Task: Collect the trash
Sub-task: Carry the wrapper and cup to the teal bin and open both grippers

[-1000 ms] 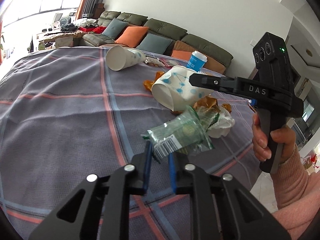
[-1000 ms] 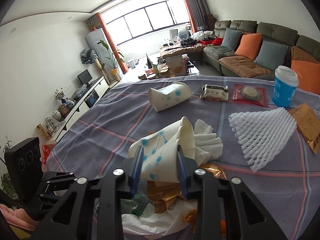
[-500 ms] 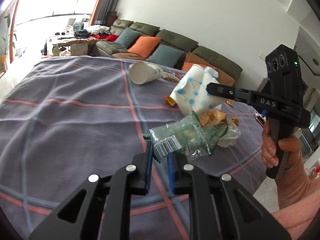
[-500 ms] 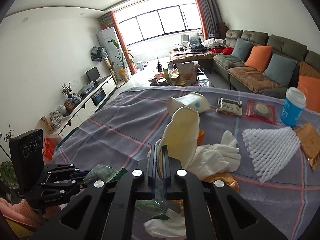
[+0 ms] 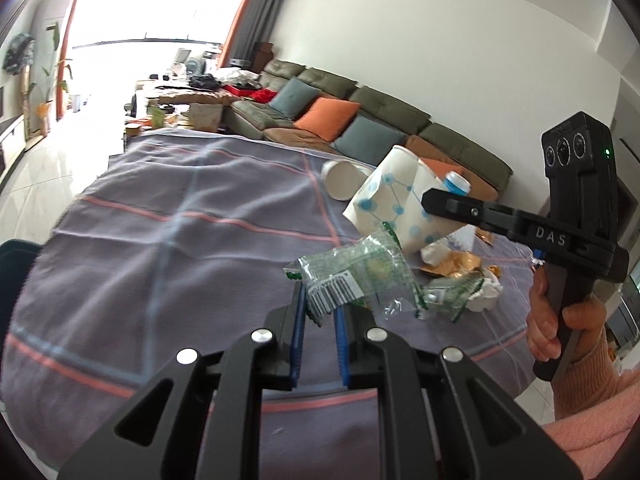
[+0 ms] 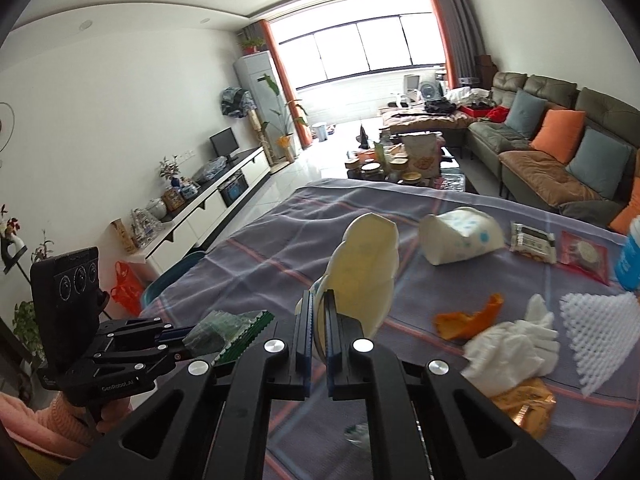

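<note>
My left gripper (image 5: 320, 300) is shut on a clear green plastic wrapper (image 5: 352, 272), held up off the plaid-covered table (image 5: 180, 240). The same wrapper (image 6: 232, 330) shows in the left gripper (image 6: 188, 338) at the lower left of the right wrist view. My right gripper (image 6: 318, 308) is shut on a squashed white paper cup with blue dots (image 6: 364, 264), lifted above the table. In the left wrist view that cup (image 5: 396, 204) hangs from the right gripper (image 5: 430, 200), which a hand in a pink sleeve holds.
A second paper cup (image 6: 460, 240) lies on its side further back. Snack packets (image 6: 532, 242), a blue cup (image 6: 630, 264), orange peel (image 6: 468, 318), white tissue (image 6: 512, 344), foam netting (image 6: 600, 332) and gold wrappers (image 6: 524, 400) lie to the right. A sofa (image 6: 560, 152) stands beyond the table.
The right gripper closed on the paper cup, flattening it, and lifted it. Both grippers rose and swung left with their loads, away from the trash pile.
</note>
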A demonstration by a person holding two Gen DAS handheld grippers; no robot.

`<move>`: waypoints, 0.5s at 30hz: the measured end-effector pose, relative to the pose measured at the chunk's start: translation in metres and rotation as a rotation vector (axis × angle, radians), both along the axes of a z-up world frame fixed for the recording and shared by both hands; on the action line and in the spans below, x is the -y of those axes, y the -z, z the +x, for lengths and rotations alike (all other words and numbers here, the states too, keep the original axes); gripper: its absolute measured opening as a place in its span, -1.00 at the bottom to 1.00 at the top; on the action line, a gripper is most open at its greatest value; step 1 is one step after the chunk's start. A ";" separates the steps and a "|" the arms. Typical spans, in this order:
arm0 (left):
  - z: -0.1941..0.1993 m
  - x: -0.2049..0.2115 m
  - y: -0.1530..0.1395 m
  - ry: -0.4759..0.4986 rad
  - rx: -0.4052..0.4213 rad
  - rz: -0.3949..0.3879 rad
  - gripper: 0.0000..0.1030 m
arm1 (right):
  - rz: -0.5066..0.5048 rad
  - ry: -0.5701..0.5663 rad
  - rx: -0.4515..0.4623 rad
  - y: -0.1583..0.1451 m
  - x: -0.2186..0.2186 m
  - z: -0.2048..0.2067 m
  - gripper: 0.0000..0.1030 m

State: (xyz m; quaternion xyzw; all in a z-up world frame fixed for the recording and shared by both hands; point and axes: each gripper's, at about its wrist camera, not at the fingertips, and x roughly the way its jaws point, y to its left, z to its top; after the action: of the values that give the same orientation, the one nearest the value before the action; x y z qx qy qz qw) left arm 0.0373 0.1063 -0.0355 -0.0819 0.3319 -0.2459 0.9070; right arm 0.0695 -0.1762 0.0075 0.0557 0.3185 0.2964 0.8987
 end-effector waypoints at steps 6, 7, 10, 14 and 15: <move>-0.004 -0.029 -0.002 -0.075 -0.006 -0.002 -0.71 | 0.012 -0.071 -0.007 0.001 -0.034 0.006 -0.90; -0.006 -0.035 -0.002 -0.089 -0.005 -0.001 -0.71 | 0.015 -0.079 -0.009 0.001 -0.038 0.007 -0.90; -0.008 -0.050 -0.004 -0.129 0.000 -0.004 -0.71 | 0.023 -0.116 -0.015 0.001 -0.058 0.011 -0.89; -0.010 -0.069 -0.006 -0.191 0.006 0.002 -0.71 | 0.034 -0.164 -0.011 -0.001 -0.082 0.014 -0.90; -0.011 -0.075 -0.007 -0.206 0.009 0.005 -0.71 | 0.039 -0.177 -0.010 -0.003 -0.088 0.015 -0.90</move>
State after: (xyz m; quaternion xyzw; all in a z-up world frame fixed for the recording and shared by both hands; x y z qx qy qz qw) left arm 0.0263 0.1808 -0.0280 -0.1125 0.3183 -0.1507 0.9292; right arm 0.0848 -0.0878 0.0101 0.0461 0.3208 0.3803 0.8662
